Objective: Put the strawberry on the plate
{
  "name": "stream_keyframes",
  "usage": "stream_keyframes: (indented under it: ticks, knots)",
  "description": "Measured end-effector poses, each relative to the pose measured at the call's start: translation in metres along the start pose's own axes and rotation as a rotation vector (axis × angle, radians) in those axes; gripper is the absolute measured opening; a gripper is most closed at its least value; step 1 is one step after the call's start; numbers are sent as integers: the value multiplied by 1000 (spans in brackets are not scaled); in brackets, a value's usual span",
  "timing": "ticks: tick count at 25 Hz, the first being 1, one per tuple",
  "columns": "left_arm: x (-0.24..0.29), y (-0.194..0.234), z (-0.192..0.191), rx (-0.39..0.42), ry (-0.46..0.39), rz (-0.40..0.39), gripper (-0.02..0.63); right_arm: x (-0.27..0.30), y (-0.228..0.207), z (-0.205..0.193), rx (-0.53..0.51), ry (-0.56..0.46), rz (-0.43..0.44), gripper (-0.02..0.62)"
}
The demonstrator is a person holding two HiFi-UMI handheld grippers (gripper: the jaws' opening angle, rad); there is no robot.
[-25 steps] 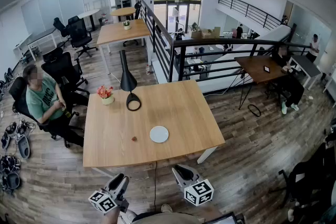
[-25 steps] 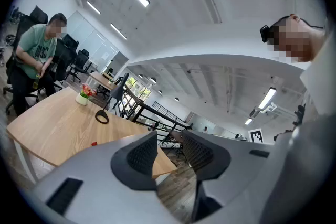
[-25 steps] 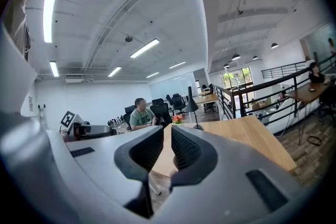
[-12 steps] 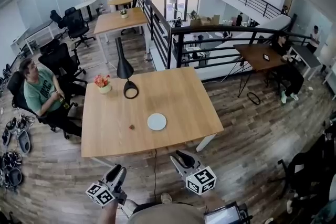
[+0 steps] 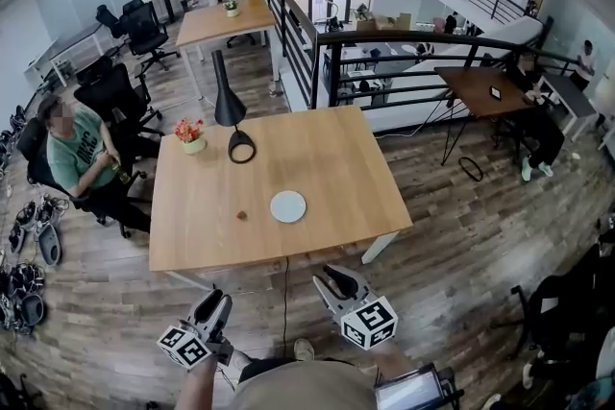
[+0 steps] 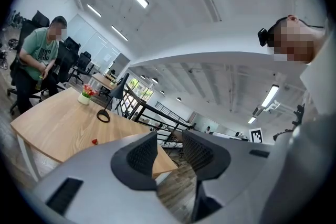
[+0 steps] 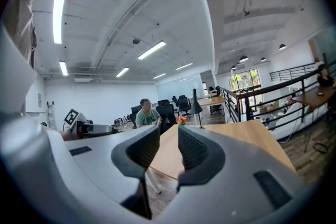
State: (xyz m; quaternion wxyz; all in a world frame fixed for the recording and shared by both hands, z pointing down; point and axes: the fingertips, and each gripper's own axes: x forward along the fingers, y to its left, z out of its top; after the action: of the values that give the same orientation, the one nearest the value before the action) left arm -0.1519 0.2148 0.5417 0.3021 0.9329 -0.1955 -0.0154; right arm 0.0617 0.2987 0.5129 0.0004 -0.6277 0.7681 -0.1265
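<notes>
Pinch strawberry (image 5: 242, 215) lightly across its middle (probably light, soft, bruisable) using left gripper (image 5: 219, 304) or just-opened right gripper (image 5: 332, 277), fingers (image 7: 142, 147) of both slightly apart, empty.

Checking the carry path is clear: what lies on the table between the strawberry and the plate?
Nothing. In the head view only bare tabletop separates the strawberry from the plate.

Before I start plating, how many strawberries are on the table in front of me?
1. The strawberry lies on the wooden table, left of the white plate, apart from it; none seems hidden.
</notes>
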Motion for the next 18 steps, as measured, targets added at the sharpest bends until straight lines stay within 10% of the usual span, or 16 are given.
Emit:
stream_keyframes:
  ticks: [18]
  knots:
    - [-40, 20, -8, -60, -46, 154, 137, 26, -8, -39, 69, 109, 41, 93]
